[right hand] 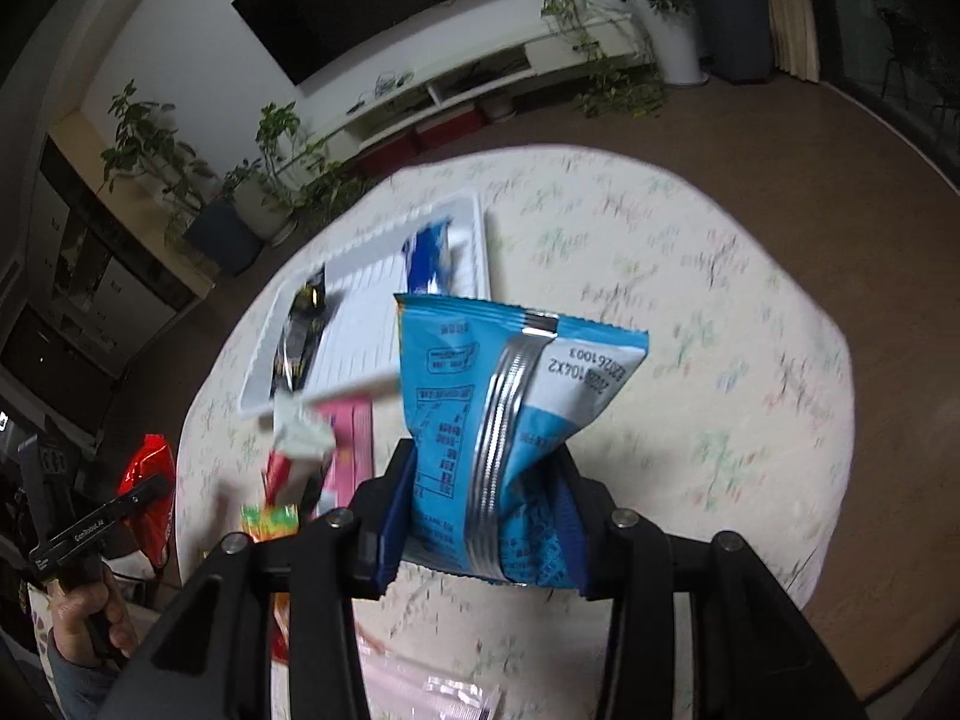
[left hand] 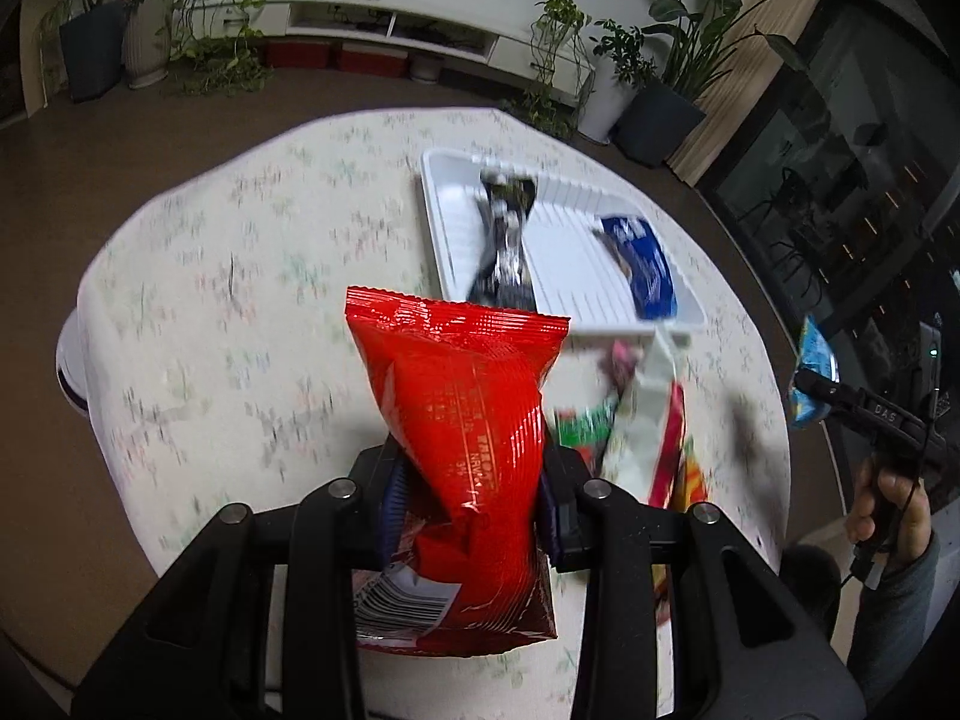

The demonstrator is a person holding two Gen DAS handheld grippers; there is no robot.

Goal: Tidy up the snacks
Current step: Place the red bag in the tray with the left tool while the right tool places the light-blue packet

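Judging by what lay in the white tray [left hand: 447,222], we were partway through the sorting. Two packets already rested inside it: a black packet [left hand: 504,240] toward one end and a dark blue packet [left hand: 642,267] toward the other, with bare ribbed floor between them.

Our left gripper [left hand: 474,498] had its jaws pressed on the lower part of a red snack bag [left hand: 462,420], which stood up above the counter [left hand: 240,312], short of the tray's near rim. Our right gripper [right hand: 486,510] had its jaws clamped on a light blue snack bag [right hand: 498,396] (its silver back seam faced the camera), also held clear of the counter and near the tray, not over it. Both views were smeared, so fine detail on the loose items was hard to read.

Still left on the counter, just beside the tray's near edge, was a small heap of wrappers [left hand: 642,420]: something white, something pink, a green-and-orange one, perhaps more underneath. A clear plastic packet [right hand: 444,690] lay closer to us.

So we judged two snacks placed, two in hand waiting to go in, and several yet to collect.
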